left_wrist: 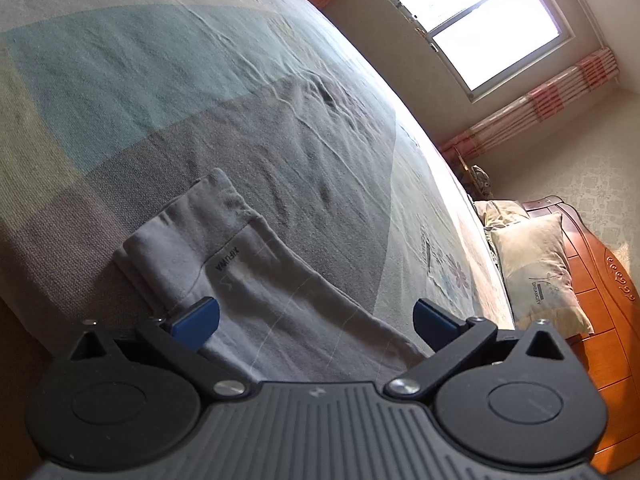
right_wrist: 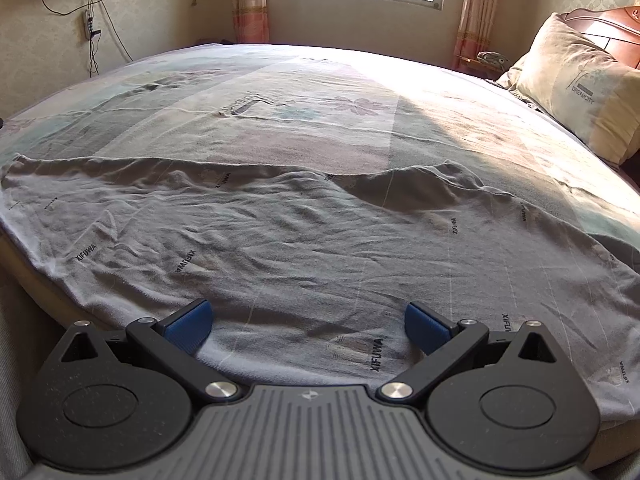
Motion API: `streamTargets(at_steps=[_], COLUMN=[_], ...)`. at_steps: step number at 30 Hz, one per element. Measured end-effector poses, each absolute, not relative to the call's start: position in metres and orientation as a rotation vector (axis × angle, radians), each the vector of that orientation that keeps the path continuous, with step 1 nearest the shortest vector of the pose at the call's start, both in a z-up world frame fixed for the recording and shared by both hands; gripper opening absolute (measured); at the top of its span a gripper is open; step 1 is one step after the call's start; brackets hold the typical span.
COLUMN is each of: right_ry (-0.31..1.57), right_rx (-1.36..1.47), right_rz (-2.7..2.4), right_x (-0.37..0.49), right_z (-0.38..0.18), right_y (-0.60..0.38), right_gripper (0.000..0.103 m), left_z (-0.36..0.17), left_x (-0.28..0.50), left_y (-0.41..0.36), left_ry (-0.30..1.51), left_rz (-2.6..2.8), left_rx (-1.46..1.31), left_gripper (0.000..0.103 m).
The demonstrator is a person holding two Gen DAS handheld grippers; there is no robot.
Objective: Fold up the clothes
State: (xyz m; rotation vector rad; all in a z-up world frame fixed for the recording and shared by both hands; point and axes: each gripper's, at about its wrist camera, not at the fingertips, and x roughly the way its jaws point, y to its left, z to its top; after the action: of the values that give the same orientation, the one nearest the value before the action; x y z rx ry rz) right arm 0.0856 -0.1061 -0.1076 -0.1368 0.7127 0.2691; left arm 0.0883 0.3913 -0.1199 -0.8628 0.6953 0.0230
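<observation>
The left gripper (left_wrist: 316, 318) is hovering with jaws spread wide over one end of the grey garment (right_wrist: 280, 248), gripping nothing. That end is looking doubled over (a first fold, perhaps), lying near the bed's (left_wrist: 160, 80) edge. Across to the right gripper (right_wrist: 308, 326), also gaping and empty, and the garment is sprawling wrinkled along the bed, "XIFUWA" print scattered, most folding seemingly remaining.
</observation>
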Motion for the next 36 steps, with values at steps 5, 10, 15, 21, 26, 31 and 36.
streamTargets(at_steps=[5,10,15,21,26,31,36], right_ry=[0.715,0.716,0.719,0.722,0.720,0.718,0.718], right_rx=[-0.137,-0.137,-0.137,-0.137,-0.137,-0.136,-0.136], right_rz=[0.268,0.267,0.266,0.265,0.267,0.267,0.268], right_x=[0.086,0.086,0.086,0.086,0.086,0.086,0.086], right_z=[-0.108,-0.108,-0.108,-0.107,-0.107,-0.108,-0.107], right_y=[-0.106,-0.105,-0.105,-0.105,-0.106,-0.106,-0.106], right_gripper=[0.103,0.103,0.103,0.103,0.103,0.103,0.103], left_z=[-0.108,-0.119,-0.144,-0.155,-0.162,-0.175,-0.184], left_x=[0.067,0.059,0.066,0.080,0.081,0.082,0.088], left_y=[0.400,0.419,0.429,0.431,0.429,0.424,0.428], left_ry=[0.608,0.568,0.574,0.556,0.525,0.489,0.422], left_rz=[0.057,0.127,0.161,0.179,0.195,0.158,0.139], left_rx=[-0.884,-1.040,-1.188,-1.261,-1.322,-1.414,-1.466], left_gripper=[0.102,0.102,0.102,0.102,0.102,0.102,0.102])
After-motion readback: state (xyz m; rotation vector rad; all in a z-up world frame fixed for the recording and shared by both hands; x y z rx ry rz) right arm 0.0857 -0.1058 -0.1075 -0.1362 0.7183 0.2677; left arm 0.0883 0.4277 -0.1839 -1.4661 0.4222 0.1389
